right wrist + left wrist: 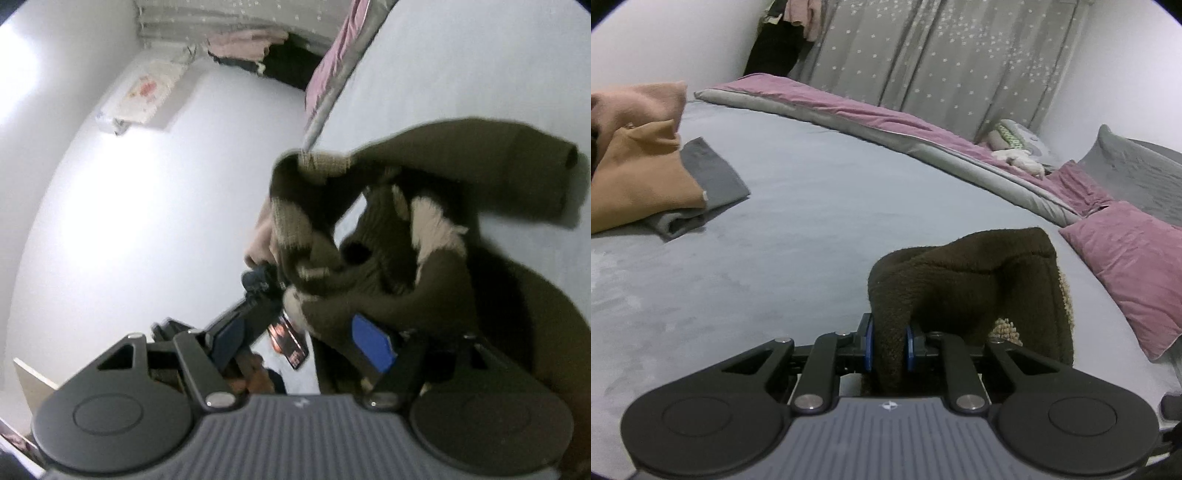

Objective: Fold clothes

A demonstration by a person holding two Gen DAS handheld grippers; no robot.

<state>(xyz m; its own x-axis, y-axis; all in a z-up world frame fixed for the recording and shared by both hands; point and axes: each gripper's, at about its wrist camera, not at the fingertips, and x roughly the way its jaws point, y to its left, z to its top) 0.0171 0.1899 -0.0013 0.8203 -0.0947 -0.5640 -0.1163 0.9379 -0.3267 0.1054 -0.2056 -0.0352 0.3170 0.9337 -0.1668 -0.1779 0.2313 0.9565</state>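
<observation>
Here the left gripper (889, 345) pinches a fold of the dark brown knit sweater (975, 291) above the grey bed (812, 221); the right gripper (306, 343) is spread, sweater draped over one finger.

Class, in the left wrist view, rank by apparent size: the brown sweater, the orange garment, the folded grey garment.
1. brown sweater, though it is nearest the camera, so unsure against 2.
2. orange garment, partly cut off.
3. folded grey garment.
</observation>
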